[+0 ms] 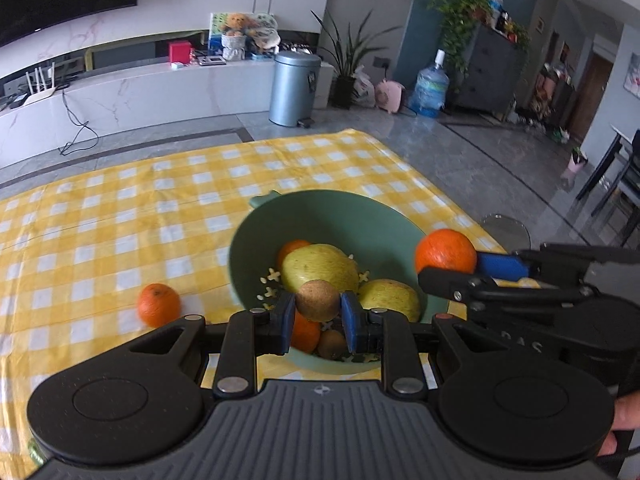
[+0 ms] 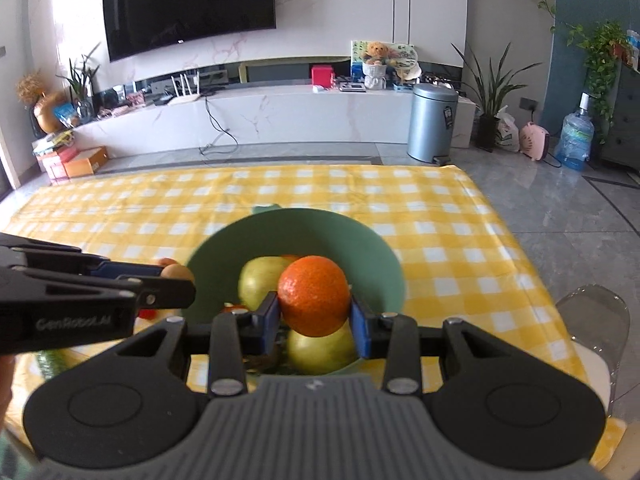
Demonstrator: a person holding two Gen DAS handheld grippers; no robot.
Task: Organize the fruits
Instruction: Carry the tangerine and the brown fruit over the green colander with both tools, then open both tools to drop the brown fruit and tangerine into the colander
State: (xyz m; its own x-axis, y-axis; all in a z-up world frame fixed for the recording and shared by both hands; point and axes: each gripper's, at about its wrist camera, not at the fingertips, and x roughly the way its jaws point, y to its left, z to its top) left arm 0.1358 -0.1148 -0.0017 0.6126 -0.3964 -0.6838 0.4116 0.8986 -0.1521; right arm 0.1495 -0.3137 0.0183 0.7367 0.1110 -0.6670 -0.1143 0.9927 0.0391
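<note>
The left tongs (image 1: 318, 322) are gripping a kiwi (image 1: 317, 300), half-hiding fruit in the green bowl (image 1: 340, 216), while the right tongs (image 2: 316, 314), beside "GenRobot.AI" lettering, are clasping an orange (image 2: 313, 295).

Lower kiwi (image 1: 333, 343) half hidden behind left gripper (image 1: 318, 316) fingers, bowl's near rim (image 2: 344, 368) behind right gripper (image 2: 316, 316), loose orange (image 2: 166, 262) mostly occluded, shelf items too small to identify.

Marble wall (image 2: 340, 8), mounted television (image 2: 188, 4), grey floor (image 2: 560, 216)
</note>
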